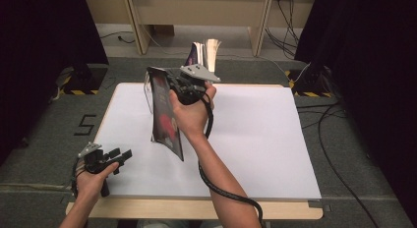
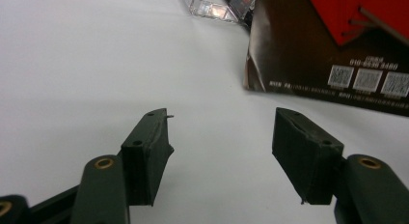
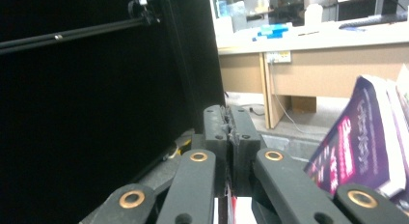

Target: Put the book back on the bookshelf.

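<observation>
A dark magazine (image 1: 164, 115) with a red picture on its cover hangs upright over the middle of the white table (image 1: 255, 139). My right gripper (image 1: 169, 83) is shut on its top edge, and in the right gripper view the jaws (image 3: 230, 122) are pressed together with a thin white and red sheet (image 3: 226, 209) between them. The left gripper (image 1: 123, 154) rests at the table's near left corner, open with nothing between its fingers (image 2: 219, 132). The left gripper view shows the magazine's lower corner (image 2: 328, 50) with printed codes, just above the table.
A clear plastic stand (image 1: 149, 98) is on the table just left of the hanging magazine, its base (image 2: 207, 7) seen past the left jaws. A purple magazine (image 1: 196, 53) stands upright behind the right hand (image 3: 361, 147). Black curtains flank the table.
</observation>
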